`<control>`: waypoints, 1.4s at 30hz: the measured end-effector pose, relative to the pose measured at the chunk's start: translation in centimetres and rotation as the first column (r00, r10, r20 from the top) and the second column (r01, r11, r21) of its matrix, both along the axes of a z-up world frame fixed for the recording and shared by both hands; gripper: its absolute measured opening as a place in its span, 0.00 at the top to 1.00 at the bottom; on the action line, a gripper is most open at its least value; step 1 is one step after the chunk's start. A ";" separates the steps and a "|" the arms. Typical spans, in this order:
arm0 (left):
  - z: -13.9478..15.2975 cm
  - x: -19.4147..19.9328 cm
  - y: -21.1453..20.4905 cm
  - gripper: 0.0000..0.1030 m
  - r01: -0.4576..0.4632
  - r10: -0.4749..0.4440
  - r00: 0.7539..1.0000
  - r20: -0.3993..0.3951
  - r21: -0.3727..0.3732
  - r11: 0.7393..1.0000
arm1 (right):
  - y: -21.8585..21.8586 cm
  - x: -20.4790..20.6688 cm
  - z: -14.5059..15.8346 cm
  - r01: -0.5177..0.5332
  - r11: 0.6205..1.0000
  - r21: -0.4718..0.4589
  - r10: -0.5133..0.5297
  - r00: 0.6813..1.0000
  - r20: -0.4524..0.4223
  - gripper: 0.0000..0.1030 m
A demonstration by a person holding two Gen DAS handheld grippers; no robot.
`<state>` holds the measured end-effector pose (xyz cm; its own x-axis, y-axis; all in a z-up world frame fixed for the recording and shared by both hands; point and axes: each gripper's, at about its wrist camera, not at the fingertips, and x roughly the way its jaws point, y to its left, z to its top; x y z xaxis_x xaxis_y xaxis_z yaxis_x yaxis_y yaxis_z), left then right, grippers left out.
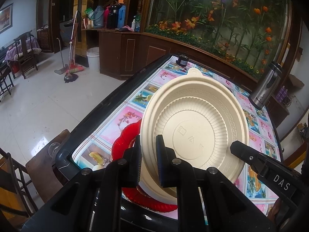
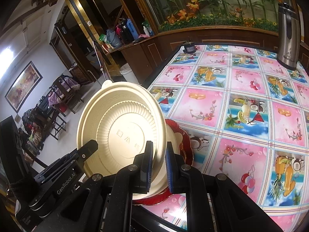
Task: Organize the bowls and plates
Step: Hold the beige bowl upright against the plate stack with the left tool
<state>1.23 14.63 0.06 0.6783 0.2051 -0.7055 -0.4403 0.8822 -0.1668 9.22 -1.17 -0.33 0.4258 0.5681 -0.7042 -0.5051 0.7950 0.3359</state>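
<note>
A cream ribbed bowl [image 1: 195, 123] [image 2: 123, 127] is held tilted on edge above the table's near left corner, its round face toward both cameras. My left gripper [image 1: 148, 138] is shut on its lower left rim. My right gripper [image 2: 159, 144] is shut on its lower right rim. Each gripper also shows in the other's view: the right gripper [image 1: 237, 147] at the bowl's right side, the left gripper [image 2: 90, 146] at its left. Under the bowl lies a red scalloped plate [image 1: 123, 145] [image 2: 186, 147] with another cream piece [image 2: 172, 139] on it, mostly hidden.
The table carries a pink and blue fruit-pattern cloth [image 2: 241, 96]. A steel flask [image 1: 268, 85] [image 2: 287, 38] stands at the far right, and a small dark object [image 1: 182, 60] [image 2: 188, 47] at the far edge. A wooden chair [image 1: 44, 166] stands beyond the table's black left edge [image 1: 108, 104].
</note>
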 end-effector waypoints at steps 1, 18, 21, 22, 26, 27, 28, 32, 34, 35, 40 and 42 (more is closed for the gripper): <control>-0.1 0.0 0.0 0.89 0.000 0.000 1.000 -0.003 -0.001 1.000 | 0.1 0.0 0.0 -0.002 1.000 -0.003 0.002 1.000 -0.002 0.88; -1.1 0.4 0.4 0.89 -0.002 0.002 0.999 -0.032 -0.009 1.000 | 1.0 0.0 -1.1 -0.014 1.000 -0.026 0.014 1.000 -0.027 0.88; -1.5 0.6 0.6 0.89 0.000 -0.001 0.999 -0.042 -0.017 1.000 | 1.1 0.1 -1.3 -0.013 0.999 -0.031 0.012 0.999 -0.034 0.88; -1.6 0.6 0.6 0.89 0.002 -0.002 0.999 -0.045 -0.019 1.000 | 1.1 0.1 -1.4 -0.013 0.999 -0.033 0.012 0.999 -0.037 0.88; -2.0 0.8 0.6 0.89 0.005 -0.006 0.998 -0.055 -0.025 1.000 | 1.1 0.3 -1.8 -0.011 0.999 -0.037 0.009 0.999 -0.048 0.88; -2.1 0.9 0.6 0.89 0.005 -0.007 0.998 -0.058 -0.026 1.000 | 1.1 0.4 -1.9 -0.010 0.999 -0.039 0.008 0.999 -0.050 0.88; -2.1 1.0 0.6 0.89 0.005 -0.007 0.998 -0.061 -0.027 1.000 | 1.2 0.4 -1.9 -0.009 0.999 -0.039 0.007 0.999 -0.050 0.88; -2.2 1.1 0.7 0.89 0.010 -0.013 0.998 -0.068 -0.037 0.999 | 1.2 0.4 -2.0 -0.009 0.999 -0.042 0.006 0.999 -0.054 0.88; -2.2 1.1 0.7 0.89 0.013 -0.016 0.998 -0.068 -0.036 0.999 | 1.2 0.4 -2.0 -0.008 0.999 -0.042 0.005 0.998 -0.055 0.88; -2.2 1.1 0.7 0.89 0.015 -0.017 0.997 -0.069 -0.036 0.999 | 1.2 0.5 -2.0 -0.008 0.999 -0.043 0.006 0.998 -0.057 0.88; -2.3 1.1 0.7 0.89 0.020 -0.023 0.997 -0.075 -0.044 0.999 | 0.9 0.6 -2.2 -0.007 0.999 -0.045 0.004 0.998 -0.069 0.88; -2.3 1.2 0.6 0.89 0.021 -0.024 0.997 -0.075 -0.041 0.999 | 0.9 0.7 -2.2 -0.007 0.999 -0.045 0.004 0.997 -0.072 0.88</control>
<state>2.39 15.24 -2.21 0.6268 0.1613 -0.7623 -0.4333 0.8853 -0.1690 9.91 -0.30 -2.55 0.3702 0.5370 -0.7580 -0.4853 0.8076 0.3350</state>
